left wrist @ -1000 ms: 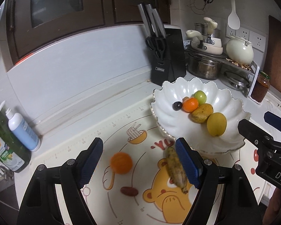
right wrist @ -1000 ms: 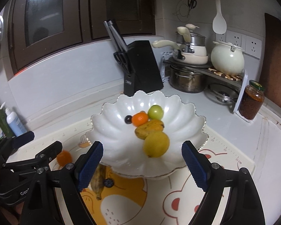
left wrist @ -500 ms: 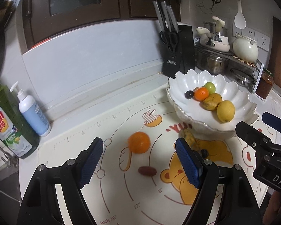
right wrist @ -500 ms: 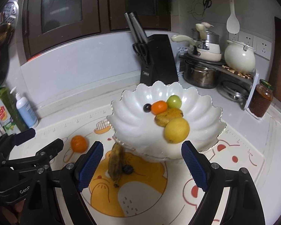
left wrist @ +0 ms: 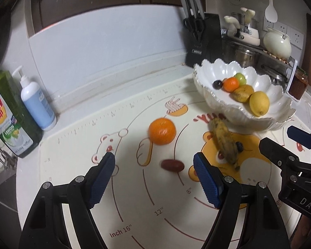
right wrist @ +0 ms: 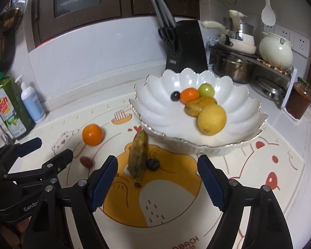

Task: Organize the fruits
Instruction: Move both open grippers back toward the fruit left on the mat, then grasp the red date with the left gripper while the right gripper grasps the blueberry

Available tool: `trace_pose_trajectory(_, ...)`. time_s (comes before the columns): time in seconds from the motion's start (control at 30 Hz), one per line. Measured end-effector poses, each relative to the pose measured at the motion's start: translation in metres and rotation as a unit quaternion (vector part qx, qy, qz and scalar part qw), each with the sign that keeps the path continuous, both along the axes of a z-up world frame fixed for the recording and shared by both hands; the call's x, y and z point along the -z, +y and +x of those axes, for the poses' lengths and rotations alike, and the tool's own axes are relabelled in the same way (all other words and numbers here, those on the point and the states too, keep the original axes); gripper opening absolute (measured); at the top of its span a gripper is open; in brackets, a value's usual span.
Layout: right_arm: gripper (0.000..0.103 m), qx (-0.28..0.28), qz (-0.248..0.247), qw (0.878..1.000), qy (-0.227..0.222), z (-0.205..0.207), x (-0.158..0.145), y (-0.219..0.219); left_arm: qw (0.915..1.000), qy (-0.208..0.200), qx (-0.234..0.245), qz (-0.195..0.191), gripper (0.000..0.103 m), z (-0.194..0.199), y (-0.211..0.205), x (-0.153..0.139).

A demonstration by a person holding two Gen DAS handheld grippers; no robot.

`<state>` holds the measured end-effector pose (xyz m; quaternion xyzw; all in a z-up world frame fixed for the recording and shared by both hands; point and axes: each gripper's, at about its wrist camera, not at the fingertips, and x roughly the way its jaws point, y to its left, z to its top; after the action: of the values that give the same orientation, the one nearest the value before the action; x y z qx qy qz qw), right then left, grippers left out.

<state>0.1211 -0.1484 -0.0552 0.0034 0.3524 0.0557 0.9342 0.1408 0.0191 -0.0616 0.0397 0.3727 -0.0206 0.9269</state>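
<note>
A white scalloped bowl [right wrist: 159,112] [left wrist: 221,101] holds a lemon [right wrist: 211,119], a brown-yellow fruit, a small orange, a green fruit and a dark grape. On the mat lie an orange [left wrist: 162,131] [right wrist: 92,134], a red date [left wrist: 172,165] [right wrist: 86,161], a spotted banana [left wrist: 225,143] [right wrist: 138,155] and a dark grape [right wrist: 153,164] touching the banana. My left gripper [left wrist: 154,178] is open and empty, just short of the date. My right gripper [right wrist: 157,178] is open and empty, near the banana's tip.
A cartoon bear mat [right wrist: 176,207] covers the counter. Dish soap [left wrist: 4,114] and a pump bottle [left wrist: 37,101] stand at the left. A knife block [right wrist: 184,47], pots, a white kettle [right wrist: 276,51] and a jar [right wrist: 300,97] stand behind and right of the bowl.
Both grippers have pulled back from the bowl and shifted left. The orange, date and banana now sit nearer the middle of both views. Both stay open and empty.
</note>
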Motion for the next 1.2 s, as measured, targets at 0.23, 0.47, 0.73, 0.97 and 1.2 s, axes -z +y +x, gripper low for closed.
trace_pose_trajectory(0.23, 0.069, -0.001, -0.002, 1.000, 0.020, 0.005, 0.017, -0.002, 1.0000, 0.009, 0.002, 0.002, 0.074, 0.004, -0.002, 0.014)
trace_pose_trajectory(0.47, 0.067, 0.012, 0.005, 1.000, 0.027, 0.009, 0.024, -0.011, 0.9998, 0.018, 0.004, -0.002, 0.070, 0.007, -0.009, 0.024)
trace_pose_trajectory(0.73, 0.061, 0.025, 0.006, 0.999, 0.044, 0.018, 0.037, -0.018, 0.9995, 0.028, 0.006, -0.011, 0.065, 0.015, -0.015, 0.033)
trace_pose_trajectory(0.97, 0.059, 0.010, 0.008, 0.998, 0.055, 0.027, 0.046, -0.015, 0.9992, 0.038, 0.006, -0.012, 0.056, 0.022, -0.017, 0.043)
trace_pose_trajectory(1.2, 0.054, -0.007, 0.010, 0.998, 0.068, 0.038, 0.056, -0.012, 0.9985, 0.052, 0.006, -0.015, 0.046, 0.029, -0.019, 0.051)
